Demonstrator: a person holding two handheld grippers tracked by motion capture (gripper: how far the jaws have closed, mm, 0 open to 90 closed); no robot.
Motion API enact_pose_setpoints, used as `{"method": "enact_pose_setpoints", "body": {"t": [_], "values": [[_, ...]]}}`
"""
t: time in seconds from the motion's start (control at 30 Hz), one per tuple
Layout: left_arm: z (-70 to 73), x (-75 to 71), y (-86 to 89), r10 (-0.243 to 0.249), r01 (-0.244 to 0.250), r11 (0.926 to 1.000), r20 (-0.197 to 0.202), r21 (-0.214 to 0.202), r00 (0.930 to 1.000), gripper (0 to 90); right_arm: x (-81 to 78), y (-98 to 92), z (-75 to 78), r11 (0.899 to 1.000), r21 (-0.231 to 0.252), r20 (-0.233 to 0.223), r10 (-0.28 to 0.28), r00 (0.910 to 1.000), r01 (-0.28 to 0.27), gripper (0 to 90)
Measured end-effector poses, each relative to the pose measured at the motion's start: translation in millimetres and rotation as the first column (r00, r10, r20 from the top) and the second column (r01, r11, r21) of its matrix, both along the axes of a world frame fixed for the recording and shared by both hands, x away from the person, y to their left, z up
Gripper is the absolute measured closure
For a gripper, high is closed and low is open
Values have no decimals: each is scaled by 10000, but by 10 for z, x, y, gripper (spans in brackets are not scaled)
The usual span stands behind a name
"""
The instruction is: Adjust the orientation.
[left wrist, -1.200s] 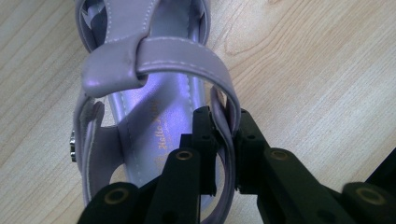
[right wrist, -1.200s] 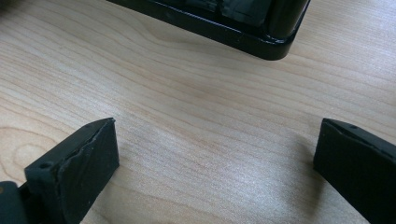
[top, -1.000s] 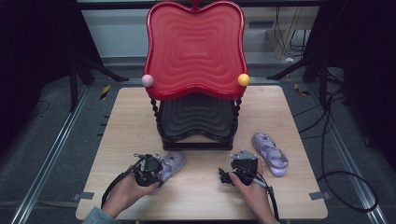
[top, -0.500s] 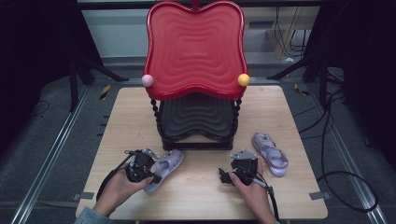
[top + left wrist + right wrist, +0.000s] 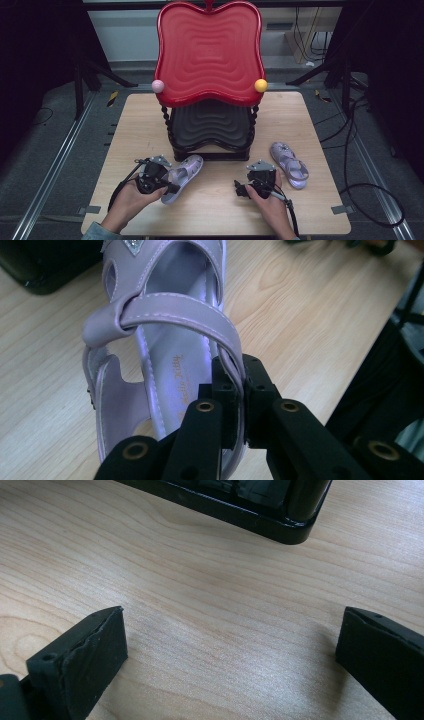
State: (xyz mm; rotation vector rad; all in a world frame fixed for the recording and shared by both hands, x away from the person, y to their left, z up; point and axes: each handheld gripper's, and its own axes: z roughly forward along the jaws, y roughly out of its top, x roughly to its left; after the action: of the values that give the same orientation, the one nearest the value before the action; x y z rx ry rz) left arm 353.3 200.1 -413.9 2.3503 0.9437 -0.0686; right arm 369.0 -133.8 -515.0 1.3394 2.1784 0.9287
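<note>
Pale wood table (image 5: 125, 130) on a dark floor, with a two-tier stand (image 5: 210, 95) at its middle: red wavy tray above, black one below. Near the front left, the left gripper (image 5: 167, 184) pinches the heel strap of a lilac sandal (image 5: 182, 172), jaws closed tight on the thin strap. That sandal has a glossy insole, stitched straps, a glittery trim at the toe and small gold script on the insole (image 5: 182, 390), too fine to read. Its twin (image 5: 289, 164) lies at the front right. Beside it the right gripper (image 5: 240, 190) rests with jaws wide apart over bare wood
</note>
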Motion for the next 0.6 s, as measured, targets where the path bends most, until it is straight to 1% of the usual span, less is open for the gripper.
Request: {"method": "enact_pose_setpoints", "body": {"t": [0.1,0.17,0.23,0.27,0.33,0.43,0.47,0.5,0.53,0.57,0.6], "values": [[65,-28,-26,-50,54,9981,60,-609,10000,863,0,0,0,10000,-6,1,0,10000,0,4],[108,-44,-45,-69,82,9965,157,-836,9999,863,0,0,0,10000,-5,4,3,10000,-3,4],[159,-54,-68,-30,58,9920,227,-1259,9997,863,0,0,0,10000,-6,1,1,10000,-1,4],[198,-56,-83,11,35,9879,299,-1548,9996,863,0,0,0,10000,-4,1,0,10000,0,4],[221,-57,-96,7,53,9867,372,-1623,9993,863,0,-1,0,10000,-7,1,1,10000,-1,5],[288,-60,-137,129,-13,9816,596,-1907,9981,863,0,-1,0,10000,-6,2,2,10000,-2,5],[312,-54,-151,215,-78,9778,631,-2093,9978,863,0,-1,0,10000,-6,2,3,10000,-3,5],[341,-40,-169,313,-150,9721,662,-2339,9973,863,0,0,0,10000,-5,2,1,10000,-1,5],[341,-40,-169,313,-150,9721,662,-2339,9973,863,0,0,0,10000,-2,-1,0,10000,0,4],[371,-25,-199,379,-174,9684,775,-2487,9963,863,0,0,0,10000,-3,-1,1,10000,-1,4],[371,-25,-199,379,-174,9684,775,-2487,9963,863,0,0,0,10000,-6,0,3,10000,-3,4]]}}
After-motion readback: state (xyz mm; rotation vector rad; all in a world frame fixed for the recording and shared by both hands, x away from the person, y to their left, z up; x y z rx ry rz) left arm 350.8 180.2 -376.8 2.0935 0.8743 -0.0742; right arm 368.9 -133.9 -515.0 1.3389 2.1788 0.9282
